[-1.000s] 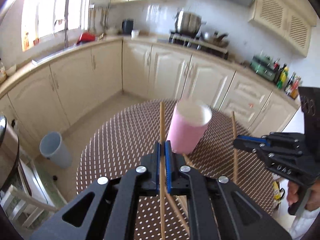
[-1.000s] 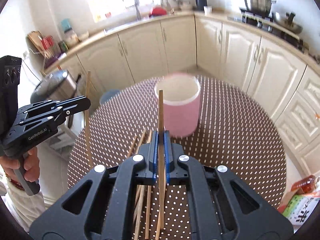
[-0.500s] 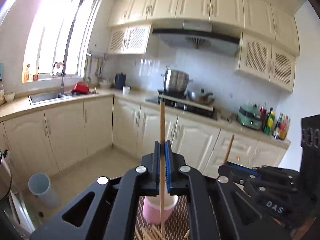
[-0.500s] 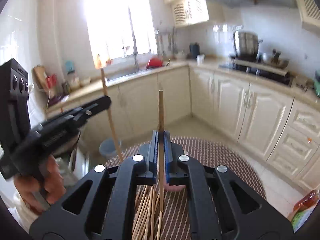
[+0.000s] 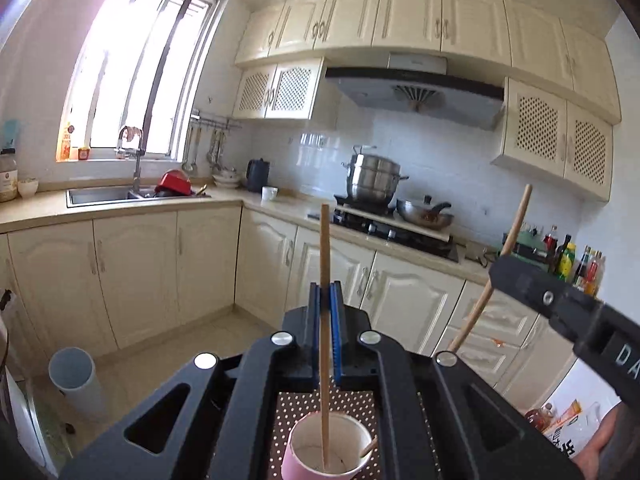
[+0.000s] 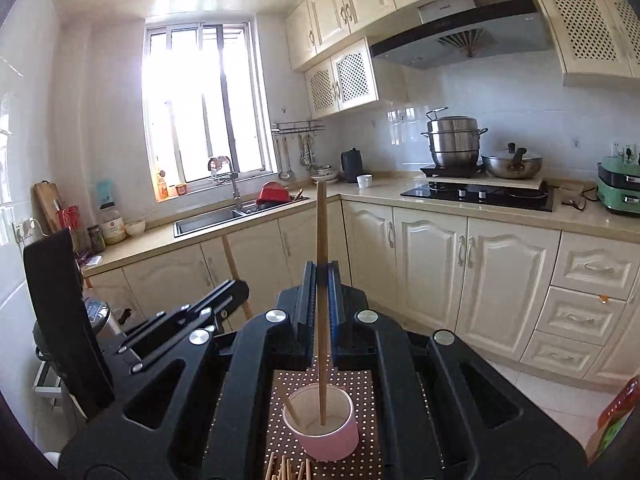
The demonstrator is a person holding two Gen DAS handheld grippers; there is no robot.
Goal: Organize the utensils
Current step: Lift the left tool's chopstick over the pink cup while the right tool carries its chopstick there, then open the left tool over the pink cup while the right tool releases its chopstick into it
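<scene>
Pink cup (image 5: 326,454) stands on the dotted desk (image 6: 360,384), and both chopsticks now dip inside it — half a second back they hung above. The left gripper (image 5: 325,304) has its fingers pinching one chopstick (image 5: 325,280) upright; the right gripper (image 6: 320,284) pinches its chopstick (image 6: 321,240) likewise, tip on the cup floor. Only the right view shows loose chopsticks (image 6: 286,468) lying at the desk's near edge; the left view shows the right gripper's stick slanting in from the side.
</scene>
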